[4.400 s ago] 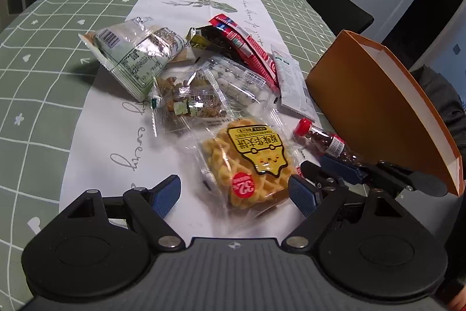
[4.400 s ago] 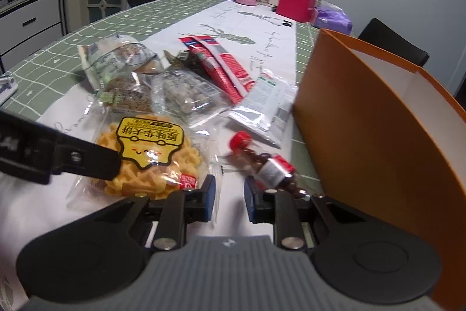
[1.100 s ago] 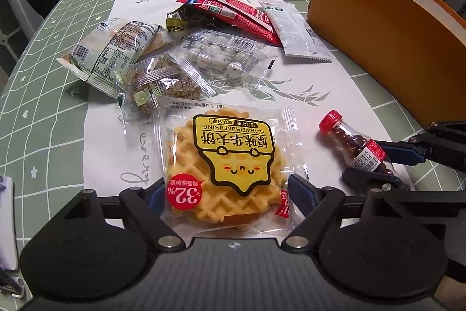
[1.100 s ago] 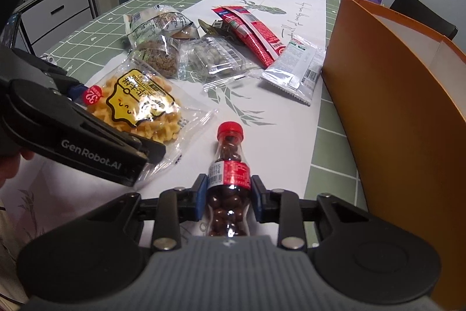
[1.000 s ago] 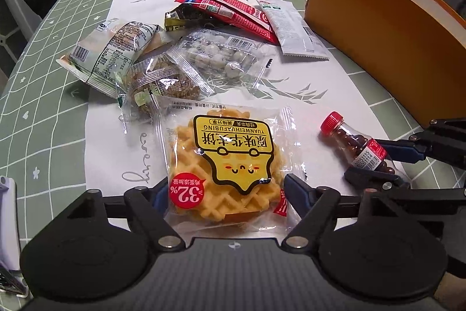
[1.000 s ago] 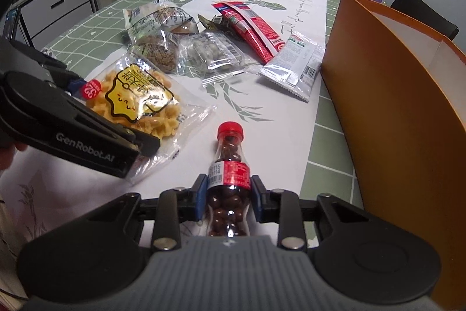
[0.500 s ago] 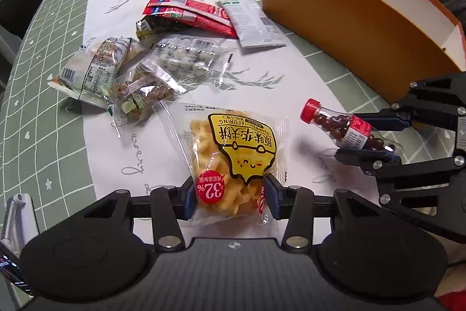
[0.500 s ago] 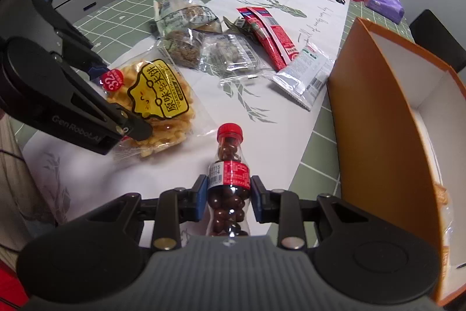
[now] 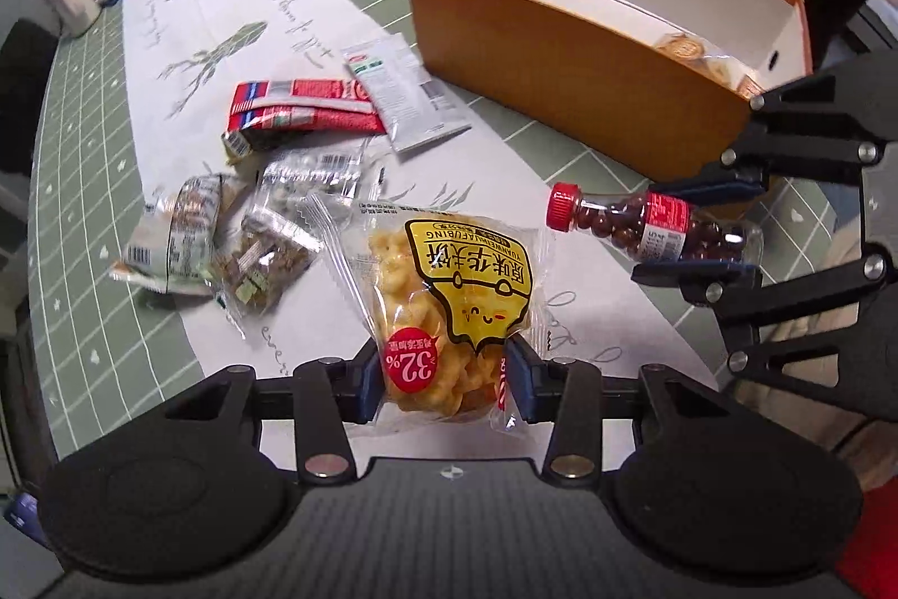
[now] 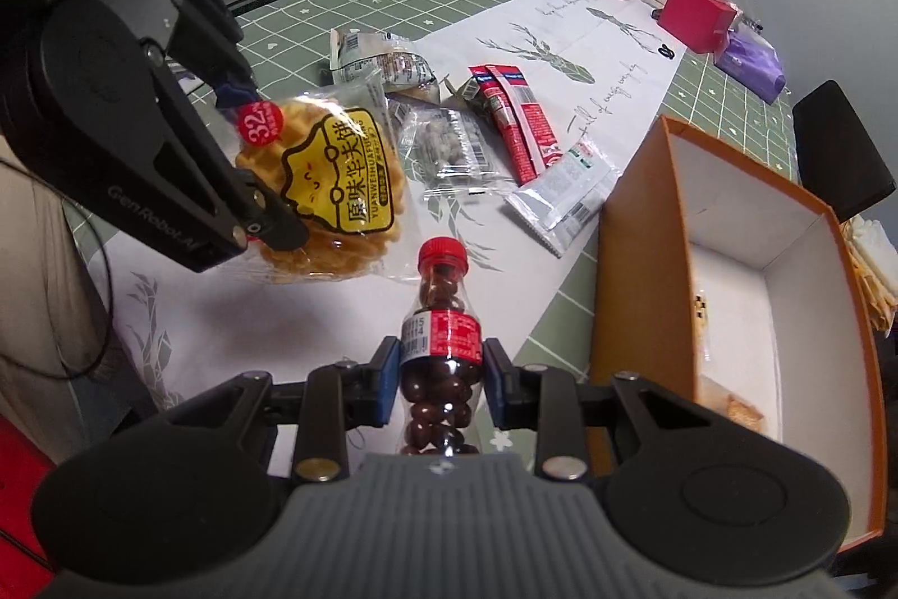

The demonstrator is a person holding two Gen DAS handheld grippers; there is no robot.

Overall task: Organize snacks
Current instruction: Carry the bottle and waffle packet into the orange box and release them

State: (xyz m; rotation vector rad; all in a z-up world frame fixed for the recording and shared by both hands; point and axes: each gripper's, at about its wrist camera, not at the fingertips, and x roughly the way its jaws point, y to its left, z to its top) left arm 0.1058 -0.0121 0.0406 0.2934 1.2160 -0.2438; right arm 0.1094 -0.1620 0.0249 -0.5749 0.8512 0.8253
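Since 0.5 s ago both snacks raised higher off table. Left gripper [image 9: 446,377] clamps waffle pack [image 9: 449,301]; right gripper [image 10: 442,383] clamps candy bottle [image 10: 440,346], cap pointing frame-up. Orange box [image 10: 634,273] at right of frame, nearer right gripper.

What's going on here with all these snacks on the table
A person is sorting snacks with two hand-held tongs. The left tongs are shut on a waffle packet, lifted off the table. The right tongs are shut on a small bottle of chocolate balls, also in the air. Beside them sits an open orange box with a few packets already inside. Several more snack packs, including red stick packs, lie on the white table runner.
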